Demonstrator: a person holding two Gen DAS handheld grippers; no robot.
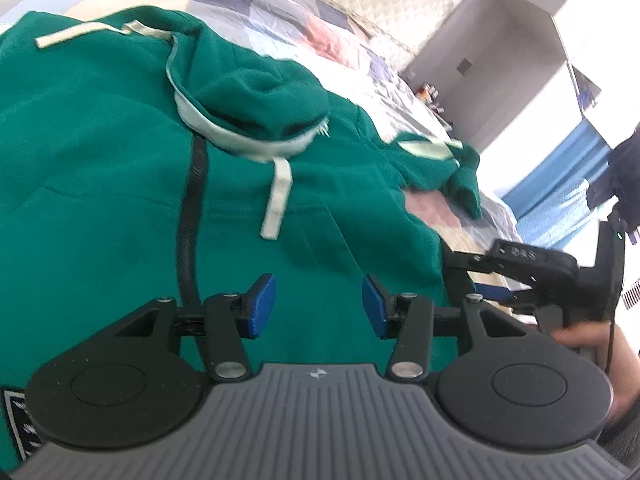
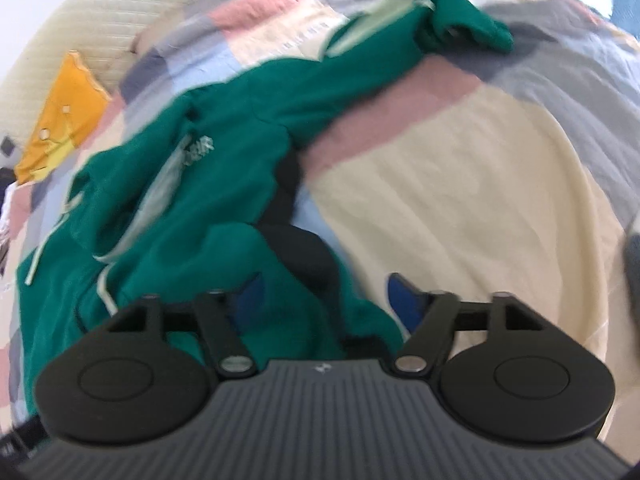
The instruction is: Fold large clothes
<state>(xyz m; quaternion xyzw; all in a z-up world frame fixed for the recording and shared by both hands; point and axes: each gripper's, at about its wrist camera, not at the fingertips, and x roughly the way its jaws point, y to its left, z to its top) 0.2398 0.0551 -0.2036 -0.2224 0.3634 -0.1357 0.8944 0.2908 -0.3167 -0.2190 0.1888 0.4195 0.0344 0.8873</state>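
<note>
Green hoodie (image 1: pixel 120 152) lying front-up across the patchwork quilt (image 2: pixel 460 152), zip closed, hood (image 1: pixel 256 100) bunched at the collar with pale drawstrings (image 1: pixel 276 200) trailing down the chest. Folding barely begun, by the look of it: body spreading flat, no clean fold line showing. Right-side sleeve (image 2: pixel 360 56) stretching out and away over the quilt, cuff end (image 2: pixel 464 28) crumpled and twisted, not yet brought in over the body. Near edge of the garment bunching up in loose folds below the right gripper (image 2: pixel 324 300).

Right gripper standing wide, blue pads well apart; green cloth lying between them but neither pad pressing on it, so nothing gripped. Left gripper (image 1: pixel 319 306) hovering over the lower chest, jaws about half parted, gripping nothing; cloth only behind them.

Remaining, as judged: straightening the outlying sleeve, folding both sleeves inward, tucking the hood, then folding the body.

Surroundings: yellow cloth item (image 2: pixel 60 120) resting near the quilt's far edge, well apart from the hoodie. Pale cabinet (image 1: pixel 492 48) and blue drape (image 1: pixel 560 184) standing beyond the bed. Person's hand (image 1: pixel 592 340) gripping the right tool's handle at the frame edge. Obstructions: twisted cuff and bunched hem, both needing smoothing; pictures blurring, so finer creases not judgeable.
</note>
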